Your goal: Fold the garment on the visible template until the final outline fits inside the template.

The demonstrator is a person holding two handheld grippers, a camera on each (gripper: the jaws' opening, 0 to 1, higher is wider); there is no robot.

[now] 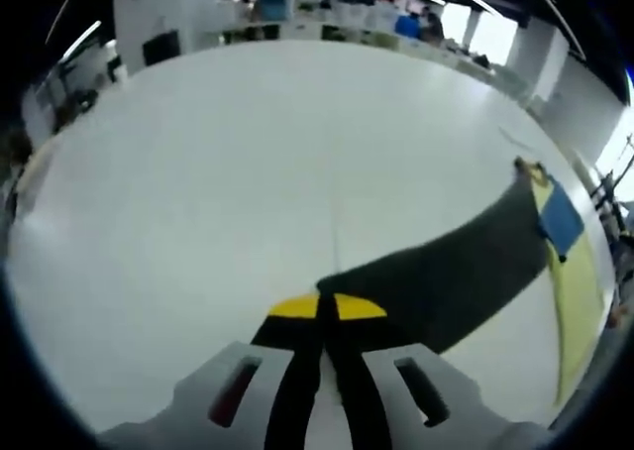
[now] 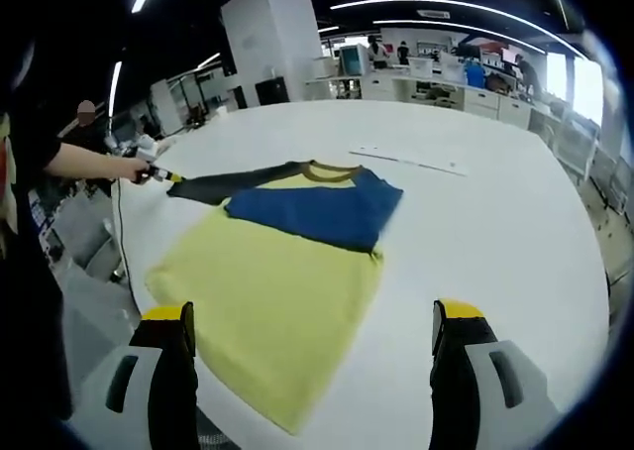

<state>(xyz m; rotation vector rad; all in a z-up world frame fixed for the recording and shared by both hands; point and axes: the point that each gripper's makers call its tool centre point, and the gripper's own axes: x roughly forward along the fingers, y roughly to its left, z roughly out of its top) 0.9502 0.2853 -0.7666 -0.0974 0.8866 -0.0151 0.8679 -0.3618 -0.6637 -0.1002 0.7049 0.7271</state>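
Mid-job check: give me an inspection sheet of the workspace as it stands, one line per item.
Surface: white table, wide and bare beyond the garment.
Job's things: yellow shirt lying flat, blue sleeve folded across its chest, dark sleeve pulled straight out sideways. No template outline made out.
Clutter: thin white strip on the table past the collar.
Grippers: left hand-held gripper shut on the dark sleeve's cuff; right hand-held gripper open, above the shirt's hem, holding nothing.
Cables: nothing seen.
Surroundings: open office, white pillar, desks with people behind; the person's arm at the left table edge.
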